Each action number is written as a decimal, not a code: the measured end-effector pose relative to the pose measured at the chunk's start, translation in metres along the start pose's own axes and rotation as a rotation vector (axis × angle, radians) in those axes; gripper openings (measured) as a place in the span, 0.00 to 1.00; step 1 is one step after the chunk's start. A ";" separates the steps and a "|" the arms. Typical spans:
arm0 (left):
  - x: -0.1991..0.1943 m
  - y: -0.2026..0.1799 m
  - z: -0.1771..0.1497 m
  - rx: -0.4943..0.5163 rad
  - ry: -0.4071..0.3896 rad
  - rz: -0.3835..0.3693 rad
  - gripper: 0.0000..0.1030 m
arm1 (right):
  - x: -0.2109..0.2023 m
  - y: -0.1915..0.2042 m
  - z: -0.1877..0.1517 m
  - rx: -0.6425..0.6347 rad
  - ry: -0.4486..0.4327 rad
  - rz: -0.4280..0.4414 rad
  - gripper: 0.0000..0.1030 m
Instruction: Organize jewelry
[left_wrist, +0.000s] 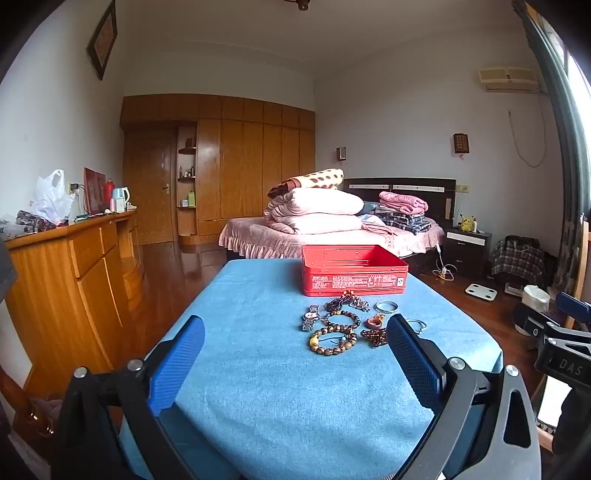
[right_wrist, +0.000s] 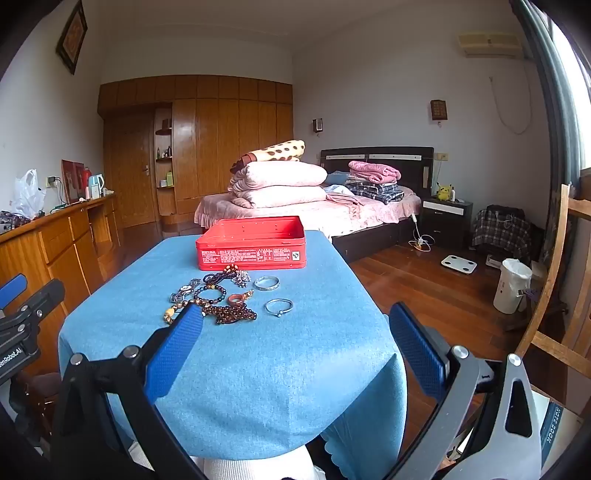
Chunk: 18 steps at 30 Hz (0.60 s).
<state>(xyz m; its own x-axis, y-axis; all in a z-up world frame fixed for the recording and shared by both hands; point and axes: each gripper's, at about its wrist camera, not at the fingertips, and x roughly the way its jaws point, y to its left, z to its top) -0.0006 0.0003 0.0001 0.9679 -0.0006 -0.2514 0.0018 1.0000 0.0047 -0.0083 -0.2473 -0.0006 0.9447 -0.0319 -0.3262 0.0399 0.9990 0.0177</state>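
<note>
An open red tin box (left_wrist: 354, 271) (right_wrist: 253, 243) stands at the far end of a table under a blue cloth (left_wrist: 280, 387) (right_wrist: 266, 354). In front of it lies a cluster of jewelry: a wristwatch (left_wrist: 310, 317), beaded bracelets (left_wrist: 332, 341) (right_wrist: 210, 293), a dark bead string (right_wrist: 229, 314), a brown ring (right_wrist: 236, 299), a silver bangle (left_wrist: 386, 305) (right_wrist: 266, 283) and a thin silver bracelet (right_wrist: 279, 306). My left gripper (left_wrist: 295, 332) is open and empty, near the table's front. My right gripper (right_wrist: 295, 321) is open and empty, at the front right.
A wooden dresser (left_wrist: 74, 266) runs along the left wall. A bed with stacked bedding (left_wrist: 325, 218) is behind the table. A white bin (right_wrist: 511, 284), a scale (right_wrist: 458, 264) and a wooden frame (right_wrist: 554, 277) stand on the floor at the right.
</note>
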 end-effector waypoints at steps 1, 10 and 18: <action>0.000 0.000 0.000 0.000 0.001 0.000 0.94 | 0.000 0.000 0.000 0.000 -0.002 0.000 0.95; 0.000 0.000 0.000 0.001 0.003 0.002 0.94 | 0.000 0.000 0.000 -0.001 -0.001 0.000 0.95; 0.001 0.000 0.000 0.000 0.004 0.002 0.94 | -0.002 0.000 0.000 -0.003 -0.002 0.003 0.95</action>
<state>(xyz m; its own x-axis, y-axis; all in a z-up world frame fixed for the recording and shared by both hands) -0.0001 0.0003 -0.0001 0.9669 0.0010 -0.2553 0.0003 1.0000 0.0052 -0.0098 -0.2470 -0.0002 0.9454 -0.0291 -0.3247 0.0363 0.9992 0.0160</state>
